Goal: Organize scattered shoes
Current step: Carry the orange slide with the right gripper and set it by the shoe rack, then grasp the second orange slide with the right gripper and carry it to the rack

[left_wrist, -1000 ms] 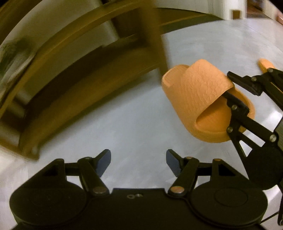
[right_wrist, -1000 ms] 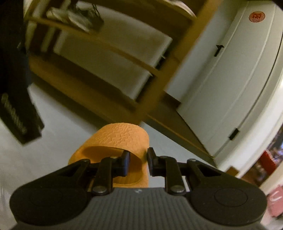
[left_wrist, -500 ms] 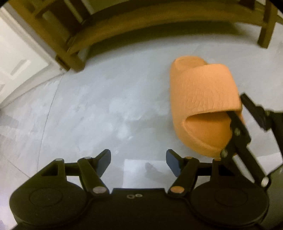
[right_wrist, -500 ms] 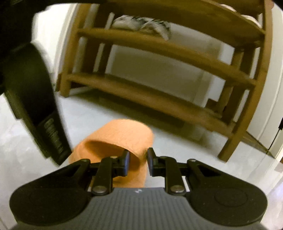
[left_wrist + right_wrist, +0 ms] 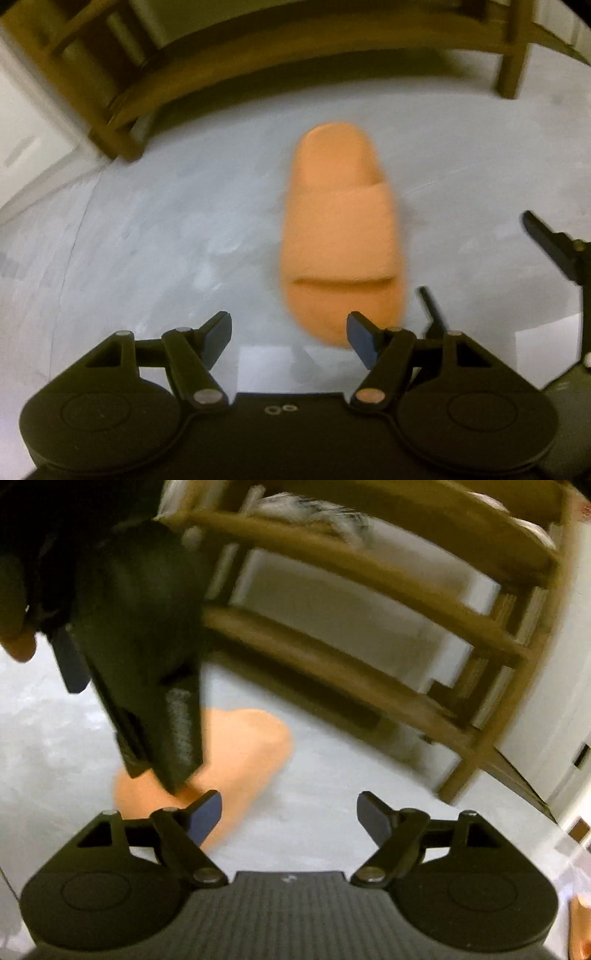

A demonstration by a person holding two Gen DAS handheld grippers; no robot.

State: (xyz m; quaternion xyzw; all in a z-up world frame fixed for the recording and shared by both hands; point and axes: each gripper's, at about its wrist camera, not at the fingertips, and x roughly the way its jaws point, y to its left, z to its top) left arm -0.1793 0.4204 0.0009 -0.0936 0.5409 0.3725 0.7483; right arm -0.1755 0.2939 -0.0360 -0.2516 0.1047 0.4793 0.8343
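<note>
Lying flat on the grey floor (image 5: pixel 147 236) before the wooden shoe rack (image 5: pixel 236 70), the orange slipper (image 5: pixel 341 236) points its toe lengthwise at the rack. Left gripper (image 5: pixel 289 338) gapes empty; right gripper (image 5: pixel 289 814) is opening, nothing between, slipper beside it.

Dim, warm indoor light tints both fisheye views yellow. Motion blur softens the orange slipper (image 5: pixel 341 236) and the wooden shoe rack (image 5: pixel 369 627) behind it, while the near gripper bodies stay sharp. The pale floor (image 5: pixel 147 229) carries a soft sheen and a faint shadow under the slipper's near end. Straight rack rails bow into curves toward the frame edges, and the corners fall black.
</note>
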